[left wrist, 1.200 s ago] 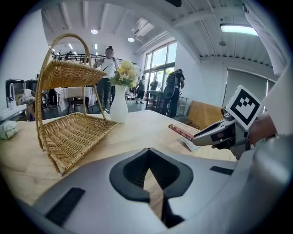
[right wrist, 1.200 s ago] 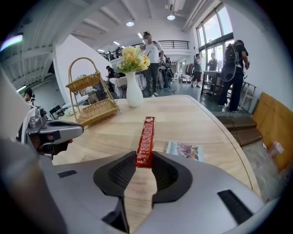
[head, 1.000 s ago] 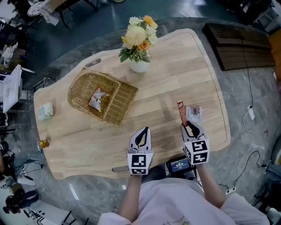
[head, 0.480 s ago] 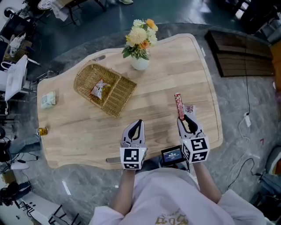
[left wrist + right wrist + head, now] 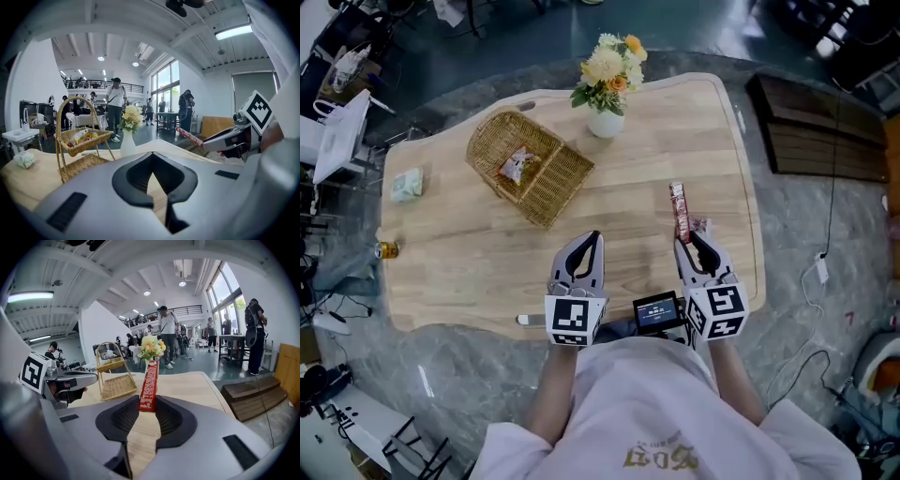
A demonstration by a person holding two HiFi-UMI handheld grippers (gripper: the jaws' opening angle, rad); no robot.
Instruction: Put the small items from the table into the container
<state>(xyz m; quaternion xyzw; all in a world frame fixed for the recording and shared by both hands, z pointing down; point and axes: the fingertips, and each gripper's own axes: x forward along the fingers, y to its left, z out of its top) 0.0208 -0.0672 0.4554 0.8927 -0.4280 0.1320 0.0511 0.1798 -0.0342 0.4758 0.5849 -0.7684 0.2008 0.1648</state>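
Note:
My right gripper (image 5: 682, 242) is shut on the near end of a long red stick pack (image 5: 679, 211), which it holds up above the wooden table (image 5: 628, 187). In the right gripper view the red pack (image 5: 149, 385) stands between the pads and points away. My left gripper (image 5: 595, 239) hovers beside it near the table's front edge, tips together and holding nothing. The wicker basket (image 5: 548, 187) lies at the back left with a snack packet (image 5: 517, 164) inside. A small pale packet (image 5: 705, 226) lies on the table right of the red pack.
A white vase of flowers (image 5: 607, 120) stands behind the basket. At the far left of the table lie a green-white packet (image 5: 406, 185) and a small yellow item (image 5: 386, 249). A small screen (image 5: 656, 312) sits between my hands.
Both grippers have risen from the table. The right one has carried the red stick pack up with it. The pale packet stays on the table.

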